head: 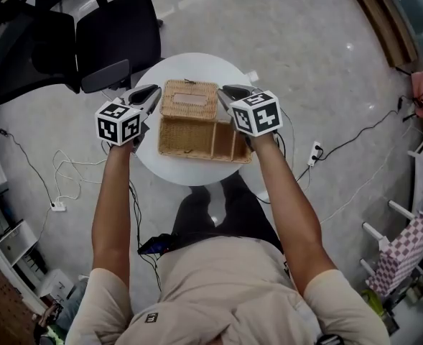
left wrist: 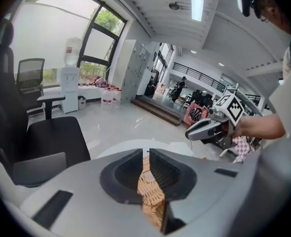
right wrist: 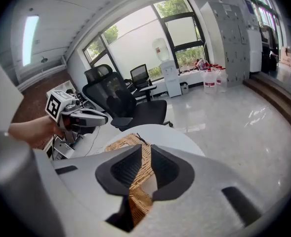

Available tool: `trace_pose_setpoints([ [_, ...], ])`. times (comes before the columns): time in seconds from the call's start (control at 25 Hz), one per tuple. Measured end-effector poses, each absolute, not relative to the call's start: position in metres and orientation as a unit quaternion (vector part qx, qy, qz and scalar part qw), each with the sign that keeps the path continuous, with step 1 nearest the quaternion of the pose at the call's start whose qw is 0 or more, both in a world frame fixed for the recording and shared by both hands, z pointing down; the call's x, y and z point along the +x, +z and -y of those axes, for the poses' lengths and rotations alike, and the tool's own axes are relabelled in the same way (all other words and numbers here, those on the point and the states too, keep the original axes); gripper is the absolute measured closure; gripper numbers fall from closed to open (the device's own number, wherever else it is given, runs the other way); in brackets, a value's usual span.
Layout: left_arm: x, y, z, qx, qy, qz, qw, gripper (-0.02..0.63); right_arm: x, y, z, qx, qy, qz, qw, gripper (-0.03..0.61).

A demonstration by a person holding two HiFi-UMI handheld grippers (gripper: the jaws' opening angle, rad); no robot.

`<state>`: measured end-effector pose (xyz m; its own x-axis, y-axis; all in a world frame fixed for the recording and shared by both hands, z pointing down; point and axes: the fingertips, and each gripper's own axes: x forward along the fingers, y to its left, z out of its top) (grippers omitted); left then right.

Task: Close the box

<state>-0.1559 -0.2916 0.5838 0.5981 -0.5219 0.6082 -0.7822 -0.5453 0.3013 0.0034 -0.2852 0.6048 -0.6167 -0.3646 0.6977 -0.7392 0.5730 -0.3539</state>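
Lid [head: 189, 99] lying open on far side of box [head: 197, 141], long axis left-right, between left gripper [head: 152, 92], fingers [left wrist: 123, 174] shut and empty, and right gripper [head: 227, 92], fingers slightly parted, empty.

Pale glossy stone floor [head: 319, 56] under me, ceiling lights glinting off it. Round white table [head: 189, 175] straight ahead. Two black office chairs [head: 114, 38] just behind it, on my left. White cables [head: 67, 165] trail over the floor on both sides, power strip [head: 315, 152] on my right. Tall dark-framed windows [right wrist: 130, 38], greenery outside, daylight coming in. Water dispenser [left wrist: 68, 89] by the glass, grey lockers [right wrist: 229, 28] next to the windows. Long light strip [left wrist: 197, 1] on the white ceiling.
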Motion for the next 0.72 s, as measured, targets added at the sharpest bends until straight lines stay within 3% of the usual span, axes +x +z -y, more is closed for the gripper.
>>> trace_pose_setpoints([
  [0.32, -0.161, 0.634, 0.292, 0.83, 0.243, 0.383, 0.324, 0.593, 0.002, 0.652, 0.28, 0.306, 0.397, 0.814, 0.292, 0.491],
  [0.72, -0.159, 0.667, 0.296, 0.818, 0.216, 0.379, 0.374, 0.485, 0.002, 0.685, 0.27, 0.286, 0.473, 0.783, 0.285, 0.453],
])
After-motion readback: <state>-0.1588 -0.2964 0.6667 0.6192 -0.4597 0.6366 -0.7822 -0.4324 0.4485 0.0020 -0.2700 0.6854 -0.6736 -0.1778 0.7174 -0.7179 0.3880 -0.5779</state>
